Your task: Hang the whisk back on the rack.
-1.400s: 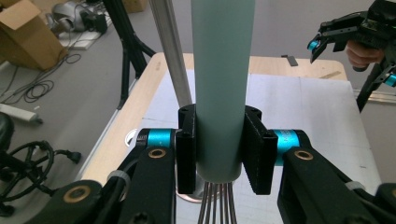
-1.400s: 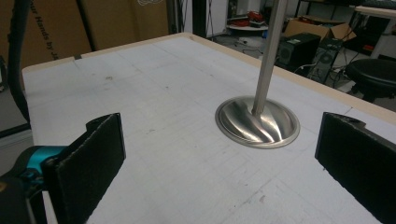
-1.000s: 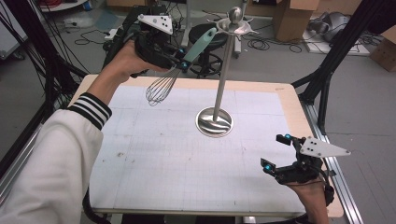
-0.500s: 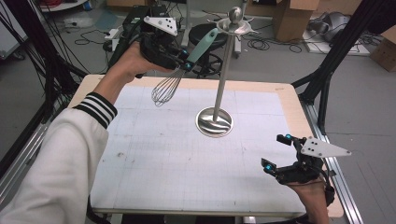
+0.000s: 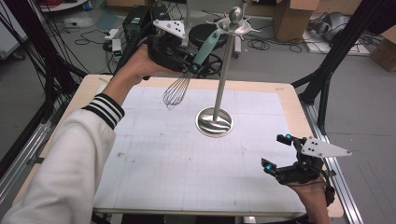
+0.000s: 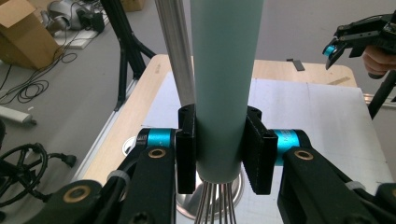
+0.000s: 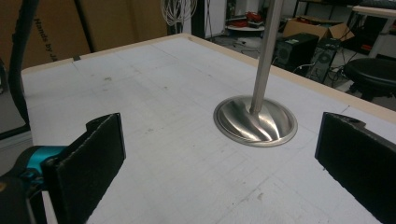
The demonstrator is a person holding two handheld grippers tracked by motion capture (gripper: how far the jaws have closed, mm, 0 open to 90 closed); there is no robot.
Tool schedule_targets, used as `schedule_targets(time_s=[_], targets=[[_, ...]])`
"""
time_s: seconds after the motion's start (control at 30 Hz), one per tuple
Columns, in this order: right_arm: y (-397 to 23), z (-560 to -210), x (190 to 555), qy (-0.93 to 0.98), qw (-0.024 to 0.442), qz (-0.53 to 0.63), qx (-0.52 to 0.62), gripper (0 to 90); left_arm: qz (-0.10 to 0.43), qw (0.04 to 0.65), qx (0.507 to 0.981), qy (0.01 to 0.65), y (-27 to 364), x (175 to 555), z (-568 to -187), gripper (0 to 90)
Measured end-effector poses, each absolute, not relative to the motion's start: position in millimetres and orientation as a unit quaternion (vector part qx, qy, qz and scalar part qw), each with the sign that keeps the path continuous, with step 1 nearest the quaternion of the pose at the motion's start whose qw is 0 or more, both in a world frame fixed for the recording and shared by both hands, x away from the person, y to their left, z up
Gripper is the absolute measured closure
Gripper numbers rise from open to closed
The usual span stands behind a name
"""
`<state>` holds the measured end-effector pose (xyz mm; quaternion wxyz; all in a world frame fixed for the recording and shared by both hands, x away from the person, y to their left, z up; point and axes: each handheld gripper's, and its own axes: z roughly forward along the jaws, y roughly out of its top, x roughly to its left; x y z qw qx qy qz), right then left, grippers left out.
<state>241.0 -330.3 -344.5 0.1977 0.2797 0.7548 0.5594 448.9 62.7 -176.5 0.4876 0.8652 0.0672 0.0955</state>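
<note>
My left gripper (image 5: pixel 194 65) is clamped on the teal handle of the whisk (image 5: pixel 176 92), held up just beside the steel stand's pole (image 5: pixel 223 70), while my right gripper (image 5: pixel 276 153) rests with jaws wide apart.

Background's pretty messy: cardboard boxes (image 5: pixel 295 18) on the grey floor behind the desk (image 5: pixel 289 100), a black stool (image 5: pixel 205 33), cables (image 5: pixel 266 44) everywhere, and a black tripod stand (image 5: pixel 334 60) off the right side.
</note>
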Motion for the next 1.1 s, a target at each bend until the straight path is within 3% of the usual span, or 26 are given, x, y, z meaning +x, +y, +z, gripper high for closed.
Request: schedule_targets(time_s=[0.77, 0.83, 1.1], targets=[[-331.5, -344.2, 240.9, 0.754, 0.198, 0.56, 0.28, 0.7, 0.085, 0.481, 0.869, 0.081, 39.8, 450.1, -186.2, 68.5], [-331.1, -344.1, 240.5, 0.754, 0.196, 0.56, 0.281, 0.7, 0.087, 0.482, 0.867, 0.087, 39.9, 450.2, -186.3, 62.3], [-330.7, -344.4, 240.9, 0.755, 0.197, 0.559, 0.28, 0.7, 0.09, 0.479, 0.868, 0.092, 43.4, 449.6, -185.7, 55.7]])
